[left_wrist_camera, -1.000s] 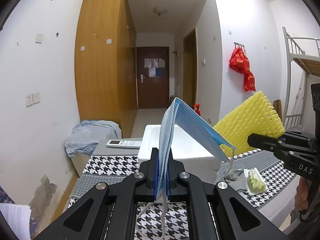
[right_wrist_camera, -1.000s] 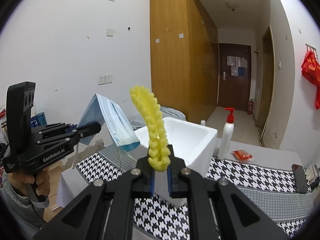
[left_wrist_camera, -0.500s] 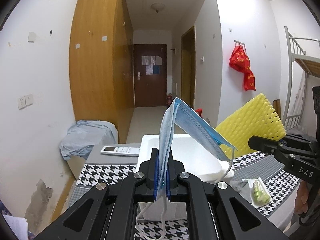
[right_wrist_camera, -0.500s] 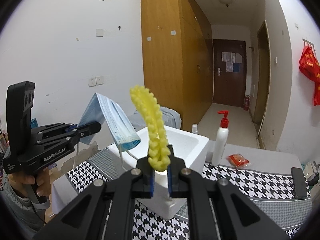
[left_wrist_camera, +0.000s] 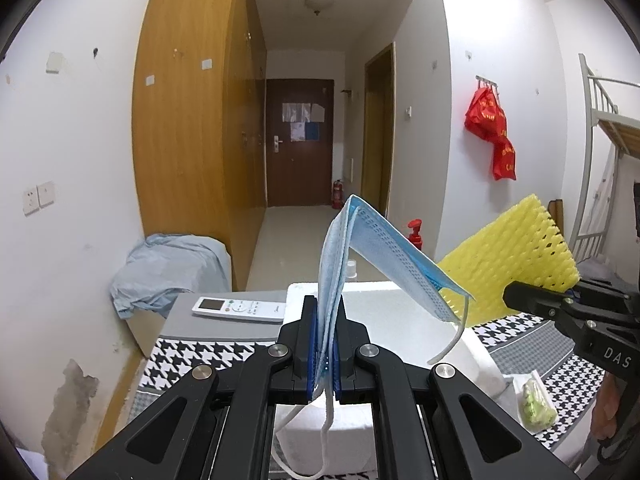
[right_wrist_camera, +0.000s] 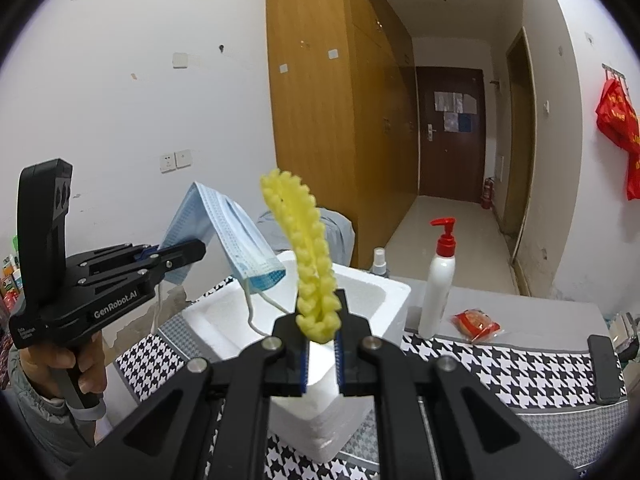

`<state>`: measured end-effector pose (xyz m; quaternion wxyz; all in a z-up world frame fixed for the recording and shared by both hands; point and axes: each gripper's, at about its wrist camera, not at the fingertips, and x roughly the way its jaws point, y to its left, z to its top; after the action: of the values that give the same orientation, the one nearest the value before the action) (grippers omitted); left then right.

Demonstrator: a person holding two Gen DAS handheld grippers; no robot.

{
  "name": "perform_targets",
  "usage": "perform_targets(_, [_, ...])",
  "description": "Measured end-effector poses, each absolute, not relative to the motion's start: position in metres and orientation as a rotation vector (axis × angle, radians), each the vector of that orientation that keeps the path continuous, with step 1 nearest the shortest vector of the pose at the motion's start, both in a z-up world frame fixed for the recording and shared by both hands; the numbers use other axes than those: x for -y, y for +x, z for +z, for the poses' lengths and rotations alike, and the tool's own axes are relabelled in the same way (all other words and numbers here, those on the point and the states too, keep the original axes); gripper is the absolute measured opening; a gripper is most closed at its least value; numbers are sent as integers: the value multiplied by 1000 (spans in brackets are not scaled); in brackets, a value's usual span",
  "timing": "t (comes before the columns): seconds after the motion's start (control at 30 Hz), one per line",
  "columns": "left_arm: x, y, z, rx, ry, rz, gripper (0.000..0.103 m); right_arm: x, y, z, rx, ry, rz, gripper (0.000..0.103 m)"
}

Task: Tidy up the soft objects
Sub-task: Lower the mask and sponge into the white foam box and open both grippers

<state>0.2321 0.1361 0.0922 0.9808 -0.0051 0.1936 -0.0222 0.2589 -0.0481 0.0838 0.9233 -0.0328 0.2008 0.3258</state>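
Up above the foam box (right_wrist_camera: 360, 292), left gripper (left_wrist_camera: 328, 346) clamped on a blue mask (left_wrist_camera: 372, 256), right gripper (right_wrist_camera: 320, 350) pinching yellow foam netting (right_wrist_camera: 308, 256), box front hidden behind both grippers, mask loops dangling.

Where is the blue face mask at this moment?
In both wrist views, the blue face mask is clamped in the left gripper, hanging above the white foam box.

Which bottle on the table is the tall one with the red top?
The white pump bottle right of the foam box. The little spray bottle beside it is shorter with a clear cap.
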Motion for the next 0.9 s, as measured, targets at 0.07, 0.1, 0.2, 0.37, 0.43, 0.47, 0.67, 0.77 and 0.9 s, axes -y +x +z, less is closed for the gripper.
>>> perform_targets(0.07, [-136, 236, 90, -395, -9, -46, 6, 47, 261, 83, -416, -67, 667, 13])
perform_targets(0.1, [-136, 238, 89, -399, -9, -49, 6, 47, 262, 84, -417, -66, 666, 13])
perform_targets(0.2, [-134, 246, 87, -410, -2, -50, 6, 49, 264, 84, -417, -61, 663, 13])
perform_targets(0.37, [-130, 257, 83, -434, -12, -69, 6, 61, 264, 85, -411, -45, 628, 13])
perform_targets(0.43, [-125, 259, 81, -439, -17, -91, 6, 67, 261, 86, -404, -44, 609, 13])
perform_targets(0.47, [-121, 259, 81, -438, -11, -98, 6, 69, 260, 87, -401, -43, 604, 13])
perform_targets(0.67, [-108, 270, 78, -452, -7, -113, 6, 79, 258, 87, -401, -43, 580, 13])
perform_targets(0.77, [-106, 274, 74, -467, -11, -120, 6, 83, 260, 85, -408, -38, 569, 13])
perform_targets(0.9, [-102, 280, 71, -480, -1, -112, 8, 86, 261, 83, -413, -32, 561, 13])
